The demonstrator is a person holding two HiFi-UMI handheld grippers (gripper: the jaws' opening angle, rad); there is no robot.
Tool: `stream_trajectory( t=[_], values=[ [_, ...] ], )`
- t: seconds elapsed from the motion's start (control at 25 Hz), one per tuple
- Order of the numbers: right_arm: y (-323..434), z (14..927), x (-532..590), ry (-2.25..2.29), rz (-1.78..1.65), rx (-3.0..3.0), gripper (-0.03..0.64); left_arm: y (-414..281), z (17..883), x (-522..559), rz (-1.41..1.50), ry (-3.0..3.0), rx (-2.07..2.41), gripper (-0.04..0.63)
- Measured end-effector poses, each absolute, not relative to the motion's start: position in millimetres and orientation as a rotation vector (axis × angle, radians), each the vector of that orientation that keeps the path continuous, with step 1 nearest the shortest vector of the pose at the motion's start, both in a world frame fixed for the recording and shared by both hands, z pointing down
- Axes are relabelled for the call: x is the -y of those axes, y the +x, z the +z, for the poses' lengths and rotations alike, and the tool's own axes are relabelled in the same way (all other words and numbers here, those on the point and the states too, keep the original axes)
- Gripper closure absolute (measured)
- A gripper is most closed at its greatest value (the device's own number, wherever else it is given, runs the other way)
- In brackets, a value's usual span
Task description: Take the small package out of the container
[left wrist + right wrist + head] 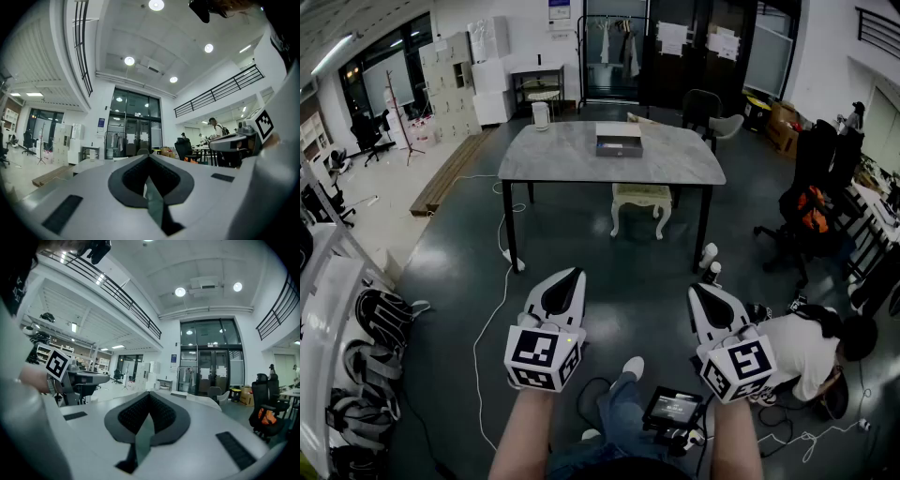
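Observation:
A dark, shallow container (620, 144) lies on a grey table (553, 155) far across the room. I cannot make out the small package in it from here. My left gripper (572, 275) and right gripper (697, 291) are held level side by side over the dark floor, well short of the table. Both are shut, with nothing between the jaws. In the left gripper view the left gripper (149, 157) has its jaw tips together, and the right gripper (150, 394) shows the same in its own view.
A white stool (641, 197) stands under the table, and a white jug (541, 114) sits on its far left corner. Cables (492, 319) trail over the floor. A person (802, 352) crouches at the right, near office chairs (806, 206). A small screen (673, 408) sits by my feet.

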State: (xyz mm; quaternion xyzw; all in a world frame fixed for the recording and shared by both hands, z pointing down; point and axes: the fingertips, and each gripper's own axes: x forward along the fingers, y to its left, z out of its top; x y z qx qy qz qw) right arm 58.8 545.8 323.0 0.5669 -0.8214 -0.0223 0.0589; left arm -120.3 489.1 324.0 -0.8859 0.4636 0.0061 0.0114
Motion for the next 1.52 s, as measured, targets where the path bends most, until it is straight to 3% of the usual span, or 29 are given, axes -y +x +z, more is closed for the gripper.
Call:
stream_trajectory(
  t=[0.52,1.52],
  values=[
    [72.1,340.2,-501.1,1.737,-0.005,2.417,0.592,-101.7,332.5,-441.7,-0.026,-2.794,-1.427,0.586],
    [174.4,320.2,-230.7,1.558,0.011,2.566,0.592,12.6,316.1,-196.1,-0.05,-2.72,-1.541,0.585]
  ],
)
